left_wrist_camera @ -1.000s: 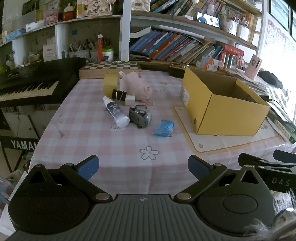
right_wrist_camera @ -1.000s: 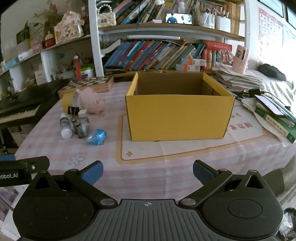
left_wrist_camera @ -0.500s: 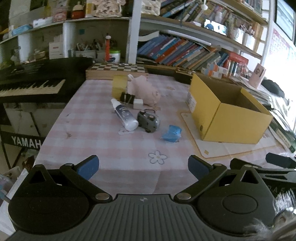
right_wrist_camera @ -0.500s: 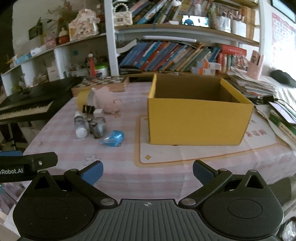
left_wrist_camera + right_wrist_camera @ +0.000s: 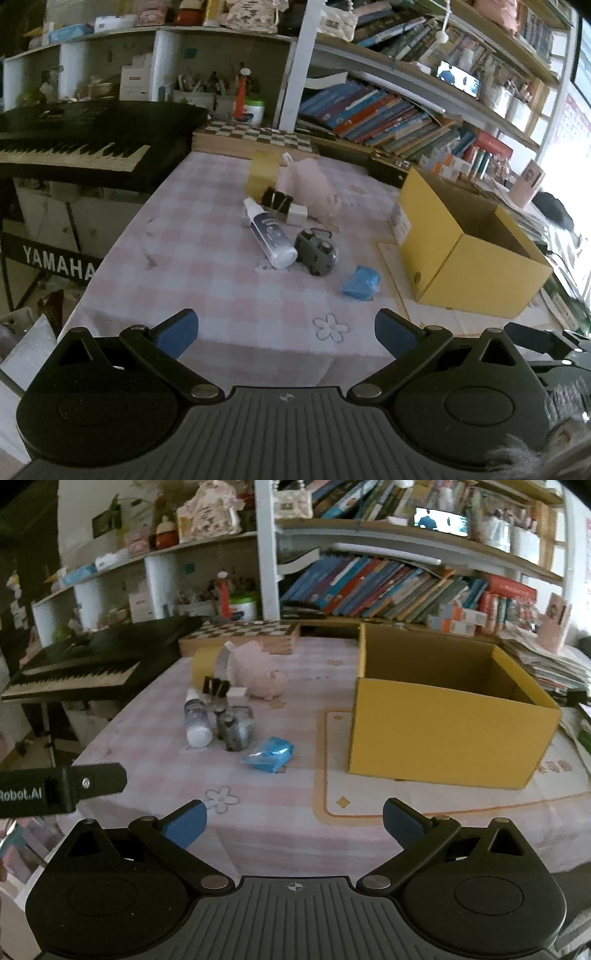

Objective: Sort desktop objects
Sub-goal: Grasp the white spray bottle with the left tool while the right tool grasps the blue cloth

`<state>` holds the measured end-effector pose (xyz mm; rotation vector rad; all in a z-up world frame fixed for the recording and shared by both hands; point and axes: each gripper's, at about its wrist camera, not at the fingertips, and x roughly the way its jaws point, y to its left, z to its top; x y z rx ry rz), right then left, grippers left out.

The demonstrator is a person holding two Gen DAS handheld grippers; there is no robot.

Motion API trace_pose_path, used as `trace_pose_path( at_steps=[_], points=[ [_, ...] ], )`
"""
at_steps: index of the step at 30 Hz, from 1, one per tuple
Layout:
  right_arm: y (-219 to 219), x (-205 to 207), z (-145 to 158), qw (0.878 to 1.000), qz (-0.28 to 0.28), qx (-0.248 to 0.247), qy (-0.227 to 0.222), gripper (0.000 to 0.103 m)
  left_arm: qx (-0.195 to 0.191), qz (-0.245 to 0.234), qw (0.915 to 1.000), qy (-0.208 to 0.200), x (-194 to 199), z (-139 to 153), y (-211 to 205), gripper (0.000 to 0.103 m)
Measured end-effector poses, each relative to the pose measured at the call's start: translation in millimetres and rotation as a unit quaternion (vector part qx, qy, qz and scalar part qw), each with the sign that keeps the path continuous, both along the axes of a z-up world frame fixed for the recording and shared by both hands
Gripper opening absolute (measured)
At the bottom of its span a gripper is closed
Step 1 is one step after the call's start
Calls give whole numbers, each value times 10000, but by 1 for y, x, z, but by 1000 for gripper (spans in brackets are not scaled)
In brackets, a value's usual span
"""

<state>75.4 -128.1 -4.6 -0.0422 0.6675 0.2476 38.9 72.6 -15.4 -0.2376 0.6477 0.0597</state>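
A cluster of small objects lies mid-table on the pink checked cloth: a white spray bottle (image 5: 269,238) on its side, a grey toy car (image 5: 317,252), a blue wrapped packet (image 5: 361,283), a black binder clip (image 5: 277,201), a pink plush pig (image 5: 308,186) and a yellow tape roll (image 5: 261,174). An open yellow cardboard box (image 5: 465,254) stands to their right, also in the right wrist view (image 5: 447,716). My left gripper (image 5: 286,332) and right gripper (image 5: 293,821) are both open and empty, at the table's near edge, well short of the objects.
A black Yamaha keyboard (image 5: 74,144) stands left of the table. A chessboard box (image 5: 255,136) and bookshelves (image 5: 388,114) line the far edge. Stacked papers and books (image 5: 546,661) lie right of the box. The left gripper's body (image 5: 59,790) shows at the right view's left edge.
Both grippers have turned and risen, so the object cluster and box have shifted right and down in both views. Nothing on the table has moved. Both stay open.
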Motion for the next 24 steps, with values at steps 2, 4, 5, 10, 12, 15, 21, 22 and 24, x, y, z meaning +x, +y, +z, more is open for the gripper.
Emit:
trace_pose_path(
  at_steps=[2, 4, 5, 10, 12, 15, 21, 22, 24],
  points=[
    [3, 6, -1, 10000, 70, 2, 11, 101, -1, 39, 10000, -12, 4, -1, 1, 101],
    [5, 13, -3, 9999, 139, 3, 29, 101, 20, 71, 10000, -18, 10, -2, 2, 101],
    [7, 17, -4, 9998, 207, -14, 52, 100, 21, 109, 9999, -6, 13, -2, 4, 101],
    [17, 35, -8, 9987, 491, -95, 86, 95, -23, 237, 9997, 62, 34, -5, 11, 99],
    [20, 42, -12, 9981, 592, -136, 131, 93, -9, 248, 9996, 91, 43, -7, 12, 97],
    [24, 53, -17, 9973, 690, -183, 186, 92, -15, 294, 9994, 177, 57, -9, 15, 92],
    [28, 77, -25, 9961, 814, -160, 288, 92, 29, 353, 9990, 281, 90, -12, 18, 91],
    [29, 81, -26, 9959, 837, -163, 304, 92, 42, 348, 9990, 276, 96, -12, 18, 91],
    [30, 89, -29, 9953, 890, -174, 328, 92, 67, 333, 9991, 265, 107, -12, 17, 91]
  ],
)
